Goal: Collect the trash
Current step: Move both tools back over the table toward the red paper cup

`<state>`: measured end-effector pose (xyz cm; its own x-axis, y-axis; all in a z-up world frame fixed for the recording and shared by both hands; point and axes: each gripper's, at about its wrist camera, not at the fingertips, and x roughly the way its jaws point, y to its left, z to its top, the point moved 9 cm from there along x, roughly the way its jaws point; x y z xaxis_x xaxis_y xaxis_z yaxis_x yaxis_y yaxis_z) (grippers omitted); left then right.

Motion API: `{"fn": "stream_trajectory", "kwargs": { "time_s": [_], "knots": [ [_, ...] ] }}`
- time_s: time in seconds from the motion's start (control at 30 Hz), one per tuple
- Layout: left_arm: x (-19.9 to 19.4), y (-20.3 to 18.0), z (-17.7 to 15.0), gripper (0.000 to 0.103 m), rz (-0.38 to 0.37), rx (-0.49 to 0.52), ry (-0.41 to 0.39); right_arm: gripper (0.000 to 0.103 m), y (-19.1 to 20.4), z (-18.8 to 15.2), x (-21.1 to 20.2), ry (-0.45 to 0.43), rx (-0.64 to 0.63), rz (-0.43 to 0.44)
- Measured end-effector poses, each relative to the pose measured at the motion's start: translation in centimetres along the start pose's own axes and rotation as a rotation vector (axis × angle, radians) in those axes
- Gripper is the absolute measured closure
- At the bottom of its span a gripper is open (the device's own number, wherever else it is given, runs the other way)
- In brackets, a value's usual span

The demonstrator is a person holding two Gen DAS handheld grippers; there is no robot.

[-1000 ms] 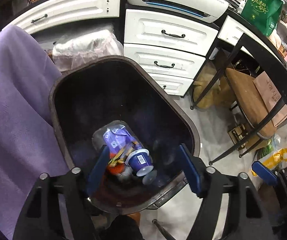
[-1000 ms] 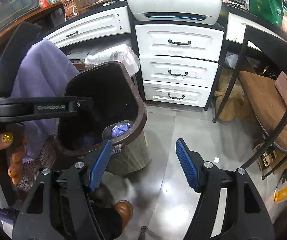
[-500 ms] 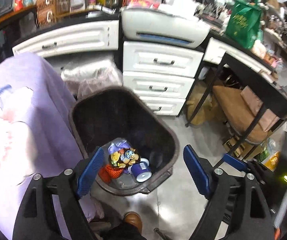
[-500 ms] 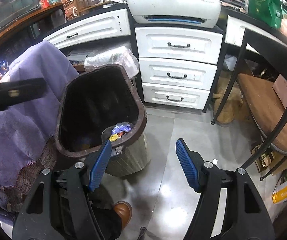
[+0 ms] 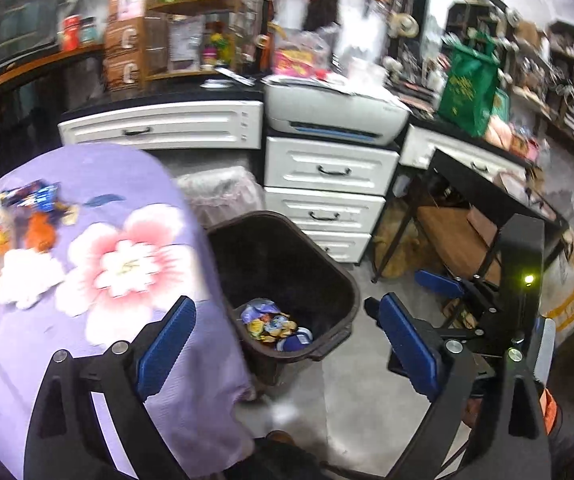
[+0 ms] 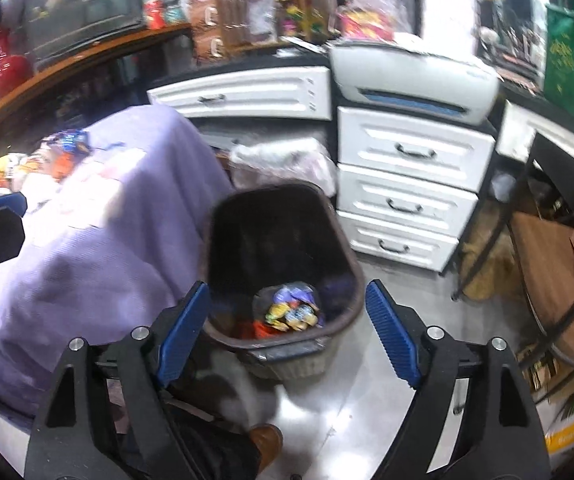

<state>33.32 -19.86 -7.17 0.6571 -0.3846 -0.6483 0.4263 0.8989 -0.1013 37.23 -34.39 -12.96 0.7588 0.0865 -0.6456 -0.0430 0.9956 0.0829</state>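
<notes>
A white printer [image 5: 333,114] sits on the far black counter [image 5: 191,94], above a white cabinet of 3 drawers [image 5: 325,196] with dark handles. Left of it runs 1 wide white drawer [image 5: 163,126]. A green bag [image 5: 469,90] stands on the counter to the right. Further right, a wooden stool [image 6: 555,280] is tucked under a black metal frame [image 5: 483,196]. A brown shoe [image 6: 267,442] rests on the near grey floor [image 5: 351,404].
</notes>
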Motion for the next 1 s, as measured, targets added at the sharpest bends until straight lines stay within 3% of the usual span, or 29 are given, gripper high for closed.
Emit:
{"fn": "stream_trajectory", "kwargs": {
  "time_s": [0.37, 0.6, 0.77, 1.0],
  "knots": [
    [-6.6, 10.2, -1.6, 0.007, 0.178, -0.085, -0.048, 0.021, 11.7, 3.5, -1.5, 0.002, -0.131, 0.226],
    [-11.2, 19.5, -4.4, 0.006, 0.311, -0.257, -0.062, 0.021, 20.4, 4.9, -2.3, 0.004, -0.253, 0.350],
    [-14.5, 24.8, -6.0, 0.006, 0.402, -0.318, -0.067, 0.021, 27.7, 6.4, -3.0, -0.002, -0.377, 0.442],
    [-19.2, 32.2, -7.3, 0.006, 0.478, -0.436, -0.116, 0.021, 37.0, 6.8, -3.0, 0.020, -0.528, 0.536]
  ]
}}
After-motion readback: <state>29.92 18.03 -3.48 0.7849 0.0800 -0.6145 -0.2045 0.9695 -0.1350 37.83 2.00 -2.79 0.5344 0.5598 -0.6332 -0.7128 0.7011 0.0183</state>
